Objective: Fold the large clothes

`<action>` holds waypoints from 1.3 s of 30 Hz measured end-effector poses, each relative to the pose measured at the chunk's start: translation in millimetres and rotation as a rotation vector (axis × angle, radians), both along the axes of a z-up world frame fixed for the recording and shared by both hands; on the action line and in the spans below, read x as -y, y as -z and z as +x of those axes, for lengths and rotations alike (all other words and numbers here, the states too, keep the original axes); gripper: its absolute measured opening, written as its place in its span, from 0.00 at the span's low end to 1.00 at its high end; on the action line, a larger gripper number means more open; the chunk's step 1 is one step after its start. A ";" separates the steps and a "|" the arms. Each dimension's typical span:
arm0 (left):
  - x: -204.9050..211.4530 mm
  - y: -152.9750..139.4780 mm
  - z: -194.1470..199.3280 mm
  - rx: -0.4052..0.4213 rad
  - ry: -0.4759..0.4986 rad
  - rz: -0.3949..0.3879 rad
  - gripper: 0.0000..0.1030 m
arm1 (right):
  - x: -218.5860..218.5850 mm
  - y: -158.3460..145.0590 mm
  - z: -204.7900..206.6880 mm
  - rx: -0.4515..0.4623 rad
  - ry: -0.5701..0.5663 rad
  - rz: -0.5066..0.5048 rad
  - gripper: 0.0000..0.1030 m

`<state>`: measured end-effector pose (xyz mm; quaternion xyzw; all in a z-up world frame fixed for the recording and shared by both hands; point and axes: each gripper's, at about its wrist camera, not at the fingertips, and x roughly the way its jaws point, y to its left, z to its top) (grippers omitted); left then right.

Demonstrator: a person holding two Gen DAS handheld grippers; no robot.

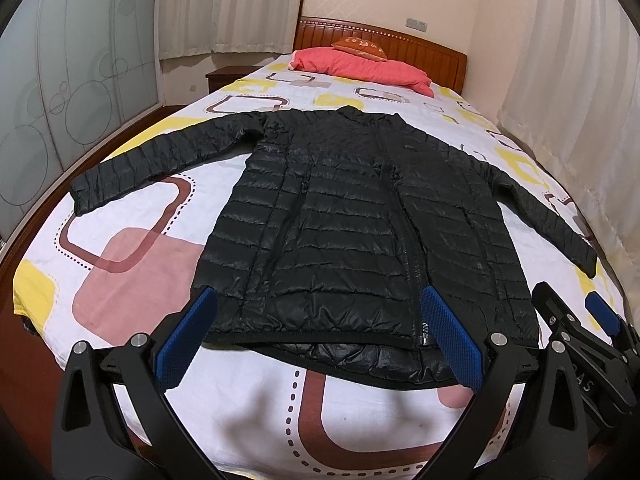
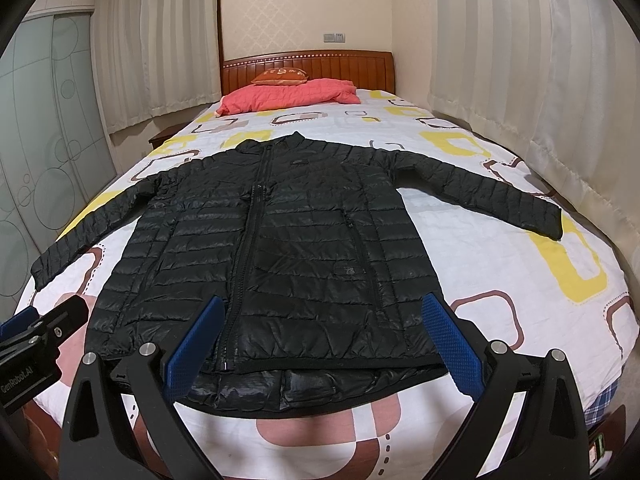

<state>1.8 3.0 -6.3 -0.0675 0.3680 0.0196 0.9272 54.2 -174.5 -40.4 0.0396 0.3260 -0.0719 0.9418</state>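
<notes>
A black quilted puffer jacket point(image 1: 344, 220) point(image 2: 288, 248) lies flat, zipped and front up on the bed, collar toward the headboard, both sleeves spread out sideways. My left gripper point(image 1: 316, 300) hovers open above the hem, its blue pads point(image 1: 184, 340) wide apart with nothing between them. My right gripper point(image 2: 320, 308) hangs open over the right half of the hem, also holding nothing. In the left wrist view the right gripper point(image 1: 572, 316) shows at the lower right; in the right wrist view the left gripper point(image 2: 44, 328) shows at the lower left.
The bed sheet point(image 1: 132, 264) is white with pink, yellow and brown shapes. A pink pillow point(image 2: 288, 94) and a small orange cushion point(image 2: 280, 75) lie by the wooden headboard point(image 2: 360, 68). Curtains point(image 2: 520, 60) hang on the right; glass wardrobe doors point(image 1: 60, 80) stand on the left.
</notes>
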 end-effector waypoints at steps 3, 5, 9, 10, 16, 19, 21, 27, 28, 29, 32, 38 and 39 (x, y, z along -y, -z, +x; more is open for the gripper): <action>-0.4 0.6 0.1 -0.003 -0.001 0.001 0.98 | 0.1 -0.1 -0.1 0.000 0.000 0.001 0.95; -0.2 0.5 0.0 -0.003 -0.001 0.002 0.98 | -0.1 -0.1 -0.1 0.000 0.000 0.001 0.95; -0.3 0.6 0.1 -0.004 0.000 0.002 0.98 | -0.1 -0.1 -0.3 0.001 0.000 0.001 0.95; -0.5 0.8 0.1 -0.004 0.001 0.002 0.98 | -0.1 -0.1 -0.2 0.000 0.000 0.001 0.95; -0.5 0.8 0.3 -0.002 0.000 0.004 0.98 | 0.0 -0.3 -0.3 0.000 0.000 0.002 0.95; -0.7 1.4 0.8 -0.006 0.001 0.002 0.98 | 0.3 -0.1 -0.2 0.000 0.000 0.003 0.95; -0.8 1.8 0.8 -0.008 0.001 0.003 0.98 | 0.3 0.0 -0.1 -0.001 0.000 0.003 0.95; -1.8 3.1 1.1 -0.015 0.003 0.000 0.98 | 0.6 0.0 -0.1 0.000 0.000 0.003 0.95; -1.4 3.0 1.2 -0.013 0.003 0.000 0.98 | 0.6 0.0 -0.1 0.000 0.000 0.003 0.95; -1.6 3.1 0.9 -0.014 0.003 0.000 0.98 | 0.7 0.1 -0.1 -0.001 0.000 0.004 0.95; -1.4 3.7 1.7 -0.013 0.003 0.002 0.98 | 0.6 -0.1 -0.3 0.000 0.001 0.004 0.95; -1.9 3.8 1.4 -0.015 0.005 0.002 0.98 | 0.5 0.2 -0.1 -0.001 0.000 0.004 0.95; -2.1 4.3 1.4 -0.014 0.004 0.002 0.98 | 0.6 0.2 -0.3 0.000 0.000 0.004 0.95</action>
